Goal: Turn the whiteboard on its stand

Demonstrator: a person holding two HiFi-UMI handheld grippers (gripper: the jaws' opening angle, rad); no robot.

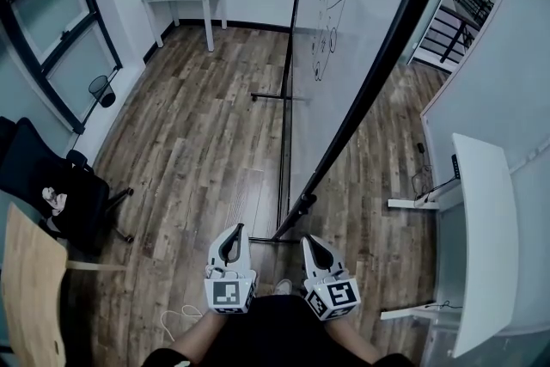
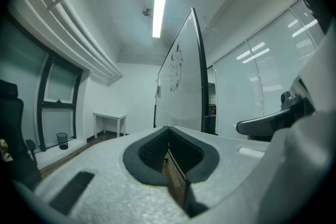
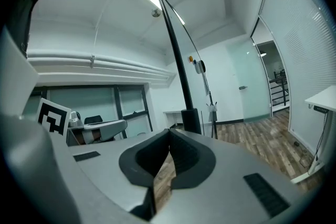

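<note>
whiteboard (image 1: 365,30): hand-drawn marker line sketch; no word or number can be read.
left gripper (image 1: 236,229), below the whiteboard's near end, marker cube (image 1: 229,292): black-and-white square pattern, no letters.
right gripper (image 1: 308,239), marker cube (image 1: 333,296): black-and-white square pattern, no letters.
readable text: none.

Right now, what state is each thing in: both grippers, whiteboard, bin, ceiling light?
Left gripper: shut, empty.
Right gripper: shut, empty.
Whiteboard: upright, drawn on, neither gripper touching it.
Bin: upright by the window.
Ceiling light: on.
</note>
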